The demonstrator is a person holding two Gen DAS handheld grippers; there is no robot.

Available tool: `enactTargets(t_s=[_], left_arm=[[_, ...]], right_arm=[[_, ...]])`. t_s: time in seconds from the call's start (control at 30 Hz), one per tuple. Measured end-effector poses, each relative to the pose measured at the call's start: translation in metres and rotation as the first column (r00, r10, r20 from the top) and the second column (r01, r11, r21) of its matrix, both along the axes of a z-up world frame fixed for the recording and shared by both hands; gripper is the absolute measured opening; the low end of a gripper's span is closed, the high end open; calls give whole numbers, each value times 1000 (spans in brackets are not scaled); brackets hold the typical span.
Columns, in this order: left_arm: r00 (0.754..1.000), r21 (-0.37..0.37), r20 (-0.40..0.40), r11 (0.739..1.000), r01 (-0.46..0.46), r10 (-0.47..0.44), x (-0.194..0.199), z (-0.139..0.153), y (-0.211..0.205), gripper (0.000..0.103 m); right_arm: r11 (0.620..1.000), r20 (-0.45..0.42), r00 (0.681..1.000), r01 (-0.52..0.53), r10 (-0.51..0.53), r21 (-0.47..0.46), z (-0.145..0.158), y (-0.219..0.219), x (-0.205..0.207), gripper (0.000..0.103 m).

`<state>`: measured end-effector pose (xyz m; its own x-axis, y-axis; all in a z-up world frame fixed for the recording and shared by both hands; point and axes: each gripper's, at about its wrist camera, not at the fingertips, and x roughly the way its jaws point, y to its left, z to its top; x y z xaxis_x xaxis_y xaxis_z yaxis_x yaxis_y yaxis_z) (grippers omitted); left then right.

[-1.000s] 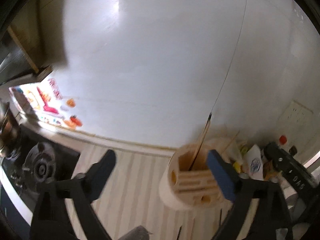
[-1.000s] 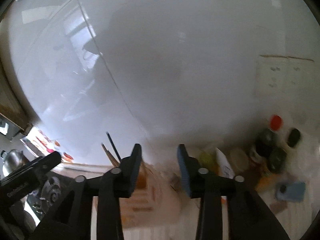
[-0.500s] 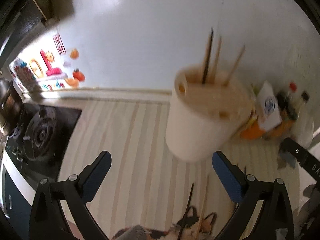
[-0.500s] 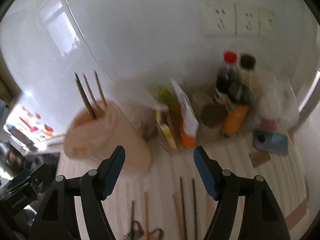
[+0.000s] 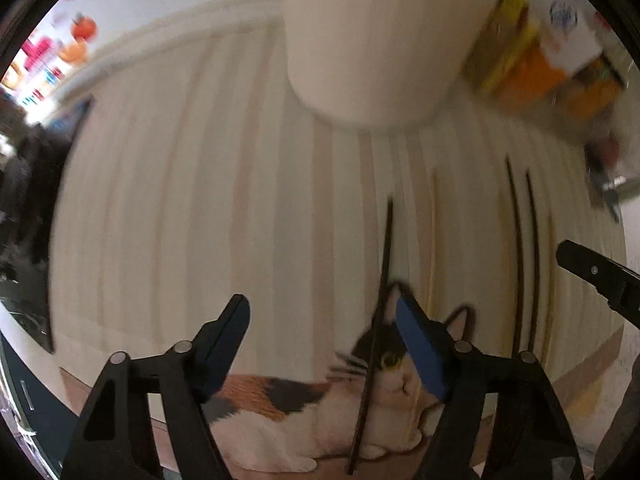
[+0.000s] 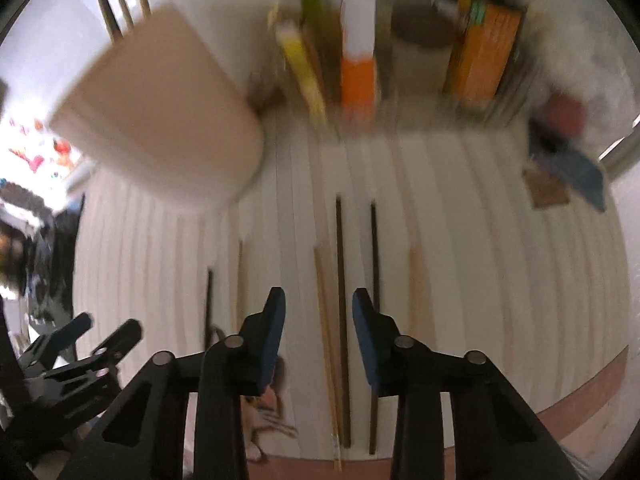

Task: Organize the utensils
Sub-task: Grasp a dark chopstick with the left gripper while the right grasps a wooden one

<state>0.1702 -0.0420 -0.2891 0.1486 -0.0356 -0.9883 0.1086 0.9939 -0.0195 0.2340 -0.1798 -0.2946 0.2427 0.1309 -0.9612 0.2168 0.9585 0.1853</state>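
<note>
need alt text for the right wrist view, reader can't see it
The right gripper, with blue pads, points down at a striped mat, its jaws closing with nothing pressed between them, over a dark chopstick and a pale wooden chopstick. A beige cylindrical utensil holder stands upper left with three chopsticks in it; blurred food packets line the back.

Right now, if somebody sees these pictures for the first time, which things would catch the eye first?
Probably the calico cat picture printed on the striped mat, between the left gripper fingers, whose jaws are closing with a dark chopstick lying just inside the right finger. Next, the big cream utensil holder at the mat's far end, with chopsticks standing in it. More loose chopsticks lie below the right gripper.
</note>
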Motion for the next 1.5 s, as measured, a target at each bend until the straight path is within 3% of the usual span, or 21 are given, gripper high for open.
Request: enactTargets(t_s=[0.07, 0.2, 0.33, 0.5, 0.67, 0.83, 1.0, 1.13, 1.27, 1.37, 1.4, 1.47, 1.5], left_arm=[[999, -5, -30, 1000, 19, -19, -5, -14, -5, 71], [996, 21, -66, 998, 59, -58, -9, -34, -18, 39], [997, 39, -40, 997, 73, -72, -9, -31, -24, 4], [998, 65, -27, 996, 56, -54, -13, -29, -13, 2], [999, 81, -31, 997, -19, 21, -11, -22, 22, 2], [992, 32, -65, 994, -103, 105, -12, -18, 53, 7], [994, 35, -60, 996, -88, 90, -9, -9, 65, 7], [995, 43, -57, 995, -85, 88, -15, -16, 55, 8], [993, 56, -68, 995, -89, 92, -5, -25, 51, 8], [992, -18, -95, 996, -91, 89, 5, -25, 40, 8], [992, -49, -99, 996, -80, 75, 6, -23, 32, 10], [994, -85, -100, 995, -46, 37, 7, -20, 17, 26], [995, -108, -95, 994, -25, 15, 7, -18, 6, 38]], right_arm=[[1000, -42, 999, -24, 24, 7, -17, 5, -3, 33], [999, -102, 993, -51, 51, -1, -41, 13, -7, 32], [998, -138, 989, -61, 59, -12, -59, 18, -10, 32], [998, -136, 989, -59, 61, 14, -61, 29, -13, 33], [997, -127, 989, -67, 73, 49, -61, 51, -9, 33], [993, -139, 985, -94, 102, 67, -69, 75, 1, 33], [988, -195, 969, -153, 152, 12, -83, 104, 6, 32], [975, -226, 956, -208, 186, -74, -90, 115, 1, 15], [968, -259, 948, -223, 187, -118, -93, 108, -8, 10], [964, -272, 945, -227, 183, -141, -92, 90, -18, 9], [963, -277, 944, -225, 178, -150, -93, 84, -21, 8], [965, -283, 945, -215, 166, -150, -93, 71, -25, 8], [967, -285, 946, -206, 157, -149, -93, 66, -27, 8]])
